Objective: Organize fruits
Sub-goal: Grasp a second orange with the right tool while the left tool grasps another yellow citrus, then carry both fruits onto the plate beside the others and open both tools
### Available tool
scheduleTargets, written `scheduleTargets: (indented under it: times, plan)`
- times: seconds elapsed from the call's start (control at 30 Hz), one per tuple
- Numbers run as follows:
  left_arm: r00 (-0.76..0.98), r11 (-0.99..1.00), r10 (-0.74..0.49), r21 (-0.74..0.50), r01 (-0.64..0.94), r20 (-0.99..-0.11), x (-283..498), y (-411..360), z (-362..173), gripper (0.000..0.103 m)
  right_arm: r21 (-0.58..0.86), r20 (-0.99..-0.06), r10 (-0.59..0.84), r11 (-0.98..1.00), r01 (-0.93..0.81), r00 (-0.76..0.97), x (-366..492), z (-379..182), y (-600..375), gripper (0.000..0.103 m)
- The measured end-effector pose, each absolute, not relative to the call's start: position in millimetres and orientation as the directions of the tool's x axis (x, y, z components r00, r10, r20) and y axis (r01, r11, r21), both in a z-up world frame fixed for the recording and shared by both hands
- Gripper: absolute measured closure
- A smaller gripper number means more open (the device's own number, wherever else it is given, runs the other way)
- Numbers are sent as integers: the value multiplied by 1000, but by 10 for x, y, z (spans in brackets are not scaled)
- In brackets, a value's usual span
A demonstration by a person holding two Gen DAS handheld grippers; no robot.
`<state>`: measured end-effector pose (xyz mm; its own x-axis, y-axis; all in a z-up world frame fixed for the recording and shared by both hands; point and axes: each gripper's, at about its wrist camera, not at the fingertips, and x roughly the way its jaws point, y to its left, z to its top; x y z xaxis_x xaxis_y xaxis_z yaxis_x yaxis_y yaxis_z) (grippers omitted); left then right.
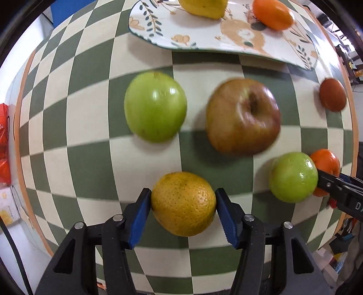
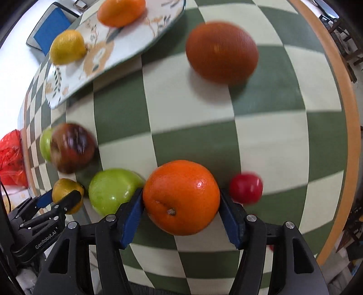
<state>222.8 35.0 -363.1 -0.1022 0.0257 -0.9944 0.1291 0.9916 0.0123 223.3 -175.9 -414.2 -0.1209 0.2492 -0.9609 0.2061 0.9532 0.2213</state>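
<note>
My left gripper (image 1: 183, 204) is shut on a dull yellow-orange orange (image 1: 183, 203), blue pads against both its sides. My right gripper (image 2: 181, 200) is shut on a bright orange (image 2: 181, 197). Beyond the left gripper lie a green apple (image 1: 155, 106) and a brownish-red apple (image 1: 242, 116); a smaller green apple (image 1: 293, 177) lies to the right, touching the right gripper's finger. A floral plate (image 1: 204, 37) at the far side carries a lemon (image 1: 204, 6) and an orange fruit (image 1: 272, 13). In the right wrist view the plate (image 2: 127, 45) is far left.
A dark reddish-brown fruit (image 2: 222, 52) lies far ahead of the right gripper, and a small red fruit (image 2: 246, 188) sits just right of its finger. The checkered tablecloth (image 2: 192, 143) ends at an orange table rim (image 2: 349, 127). A red plastic bag (image 2: 11, 156) lies off the left edge.
</note>
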Motion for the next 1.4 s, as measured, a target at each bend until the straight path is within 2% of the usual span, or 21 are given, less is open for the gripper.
scheduleTargets:
  times: [0.17, 0.53, 0.63, 0.8, 1.0, 1.1, 1.23, 1.4]
  plan:
    - [-120, 994, 19, 6, 107, -993, 1986, 397, -3695, 48, 221, -962, 247, 954, 201, -116, 2077, -4163, -1695, 36]
    - [-87, 994, 27, 18, 104, -996, 1962, 335, -3700, 48, 185, -973, 206, 965, 184, -102, 2117, -4157, -1511, 37]
    - [-119, 996, -5, -15, 83, -993, 2000, 438, -3536, 49, 200, -970, 222, 959, 199, -98, 2098, -4104, -1482, 37]
    - [-43, 994, -92, -94, 52, -995, 2233, 517, -3007, 49, 298, -952, 306, 932, 206, -7, 2334, -3704, -1463, 37]
    - [69, 989, -150, -149, 20, -986, 3197, 637, -2430, 48, 354, -935, 344, 923, 149, 86, 3033, -3346, -1272, 37]
    - [68, 993, -115, -115, 9, -991, 3784, 649, -2535, 48, 335, -941, 325, 933, 130, 91, 3545, -3420, -1205, 37]
    - [-17, 998, -59, -59, -33, -998, 4395, 770, -2983, 48, 309, -951, 305, 944, 116, 53, 3901, -3629, -1155, 37]
    - [-117, 996, -84, -79, -45, -990, 4643, 760, -3389, 48, 277, -961, 278, 956, 92, -2, 4136, -3932, -1062, 37]
